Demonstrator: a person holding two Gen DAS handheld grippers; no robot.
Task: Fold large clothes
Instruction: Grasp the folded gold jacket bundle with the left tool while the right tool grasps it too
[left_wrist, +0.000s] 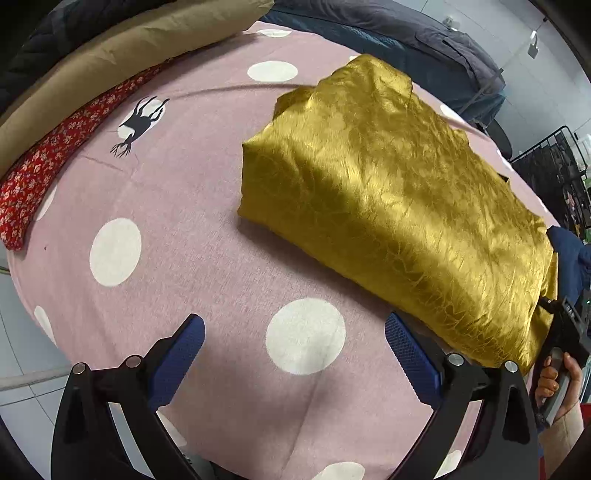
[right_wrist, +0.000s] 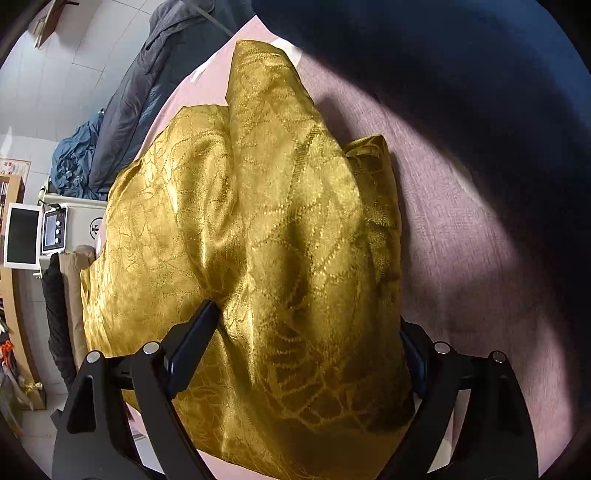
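A shiny gold patterned garment (left_wrist: 391, 206) lies folded into a thick rectangle on the right part of a pink sheet with white dots (left_wrist: 184, 280). My left gripper (left_wrist: 293, 321) hovers open over the bare sheet, just left of the garment's near corner, holding nothing. In the right wrist view the gold garment (right_wrist: 266, 221) fills the middle. My right gripper (right_wrist: 308, 317) stands open and wide, with the garment's near end bulging between its fingers (right_wrist: 195, 339). A hand (left_wrist: 557, 384) holds the right gripper's body (left_wrist: 565, 332) at the garment's right edge.
A red floral cloth (left_wrist: 55, 162) and a tan cloth (left_wrist: 110, 62) lie along the far left of the sheet. Dark blue-grey bedding (left_wrist: 406, 33) is piled at the back. A dark blue garment (right_wrist: 461, 48) shades the upper right. A white appliance (right_wrist: 55, 229) stands beyond the bed's left side.
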